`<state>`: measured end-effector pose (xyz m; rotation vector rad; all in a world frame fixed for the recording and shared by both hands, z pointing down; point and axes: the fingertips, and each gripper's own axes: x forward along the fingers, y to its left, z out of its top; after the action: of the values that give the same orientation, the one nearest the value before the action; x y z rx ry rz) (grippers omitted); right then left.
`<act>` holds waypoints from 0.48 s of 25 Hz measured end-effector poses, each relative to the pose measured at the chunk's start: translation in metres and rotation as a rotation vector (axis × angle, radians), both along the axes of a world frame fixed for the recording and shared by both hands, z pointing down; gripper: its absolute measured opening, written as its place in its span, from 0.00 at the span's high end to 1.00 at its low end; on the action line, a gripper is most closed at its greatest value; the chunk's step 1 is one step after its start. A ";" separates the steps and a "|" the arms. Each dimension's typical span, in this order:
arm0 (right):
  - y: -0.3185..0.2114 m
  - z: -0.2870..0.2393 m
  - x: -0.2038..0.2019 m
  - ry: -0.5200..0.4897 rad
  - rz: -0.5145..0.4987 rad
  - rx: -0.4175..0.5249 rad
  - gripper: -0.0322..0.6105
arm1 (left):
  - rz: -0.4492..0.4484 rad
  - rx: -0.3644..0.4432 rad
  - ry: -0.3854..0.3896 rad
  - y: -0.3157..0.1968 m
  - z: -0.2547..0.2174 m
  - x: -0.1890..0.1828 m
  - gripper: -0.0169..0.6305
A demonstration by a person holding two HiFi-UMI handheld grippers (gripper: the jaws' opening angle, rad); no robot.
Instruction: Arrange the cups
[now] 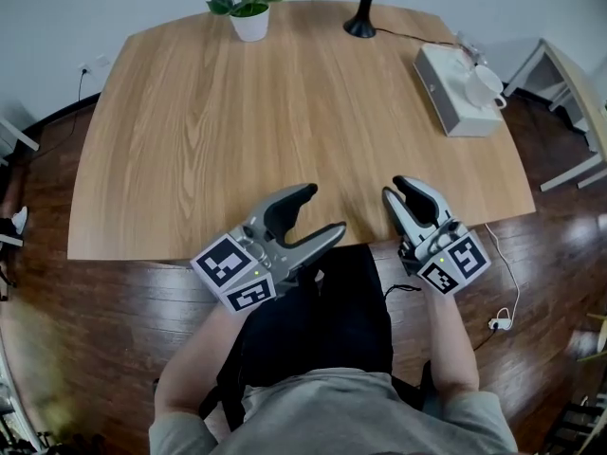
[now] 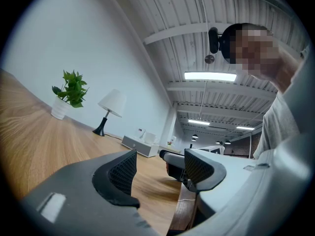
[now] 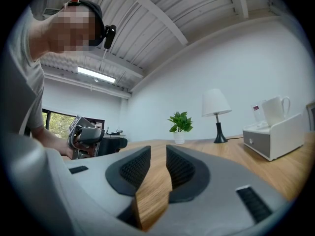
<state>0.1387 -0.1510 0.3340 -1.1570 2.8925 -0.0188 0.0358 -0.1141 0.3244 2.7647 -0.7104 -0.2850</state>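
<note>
Gaping wide and empty at the near edge of the table (image 1: 237,112), the left gripper (image 1: 322,211) sits near the right gripper (image 1: 398,190), whose jaws stand narrowly apart on nothing. Well apart from both, at the table's far right, a white handled cup (image 1: 487,85) stands atop a white box (image 1: 444,88); its inside cannot be seen. A white pot (image 1: 251,25) holds a green plant.

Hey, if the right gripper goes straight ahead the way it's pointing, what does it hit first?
Probably the plant. The right gripper points level over the table, and the plant at the far edge sits about in line with its jaws; depth is unclear.
</note>
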 end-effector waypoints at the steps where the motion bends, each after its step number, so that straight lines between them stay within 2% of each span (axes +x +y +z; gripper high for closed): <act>1: 0.000 0.001 0.000 0.001 0.000 0.000 0.77 | 0.000 0.000 0.000 0.000 0.000 0.000 0.52; 12: 0.001 -0.001 -0.003 0.003 -0.010 -0.004 0.77 | 0.002 0.001 -0.001 0.002 -0.001 -0.001 0.52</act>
<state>0.1360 -0.1500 0.3332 -1.1439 2.9021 -0.0224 0.0344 -0.1120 0.3236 2.7667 -0.7086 -0.2836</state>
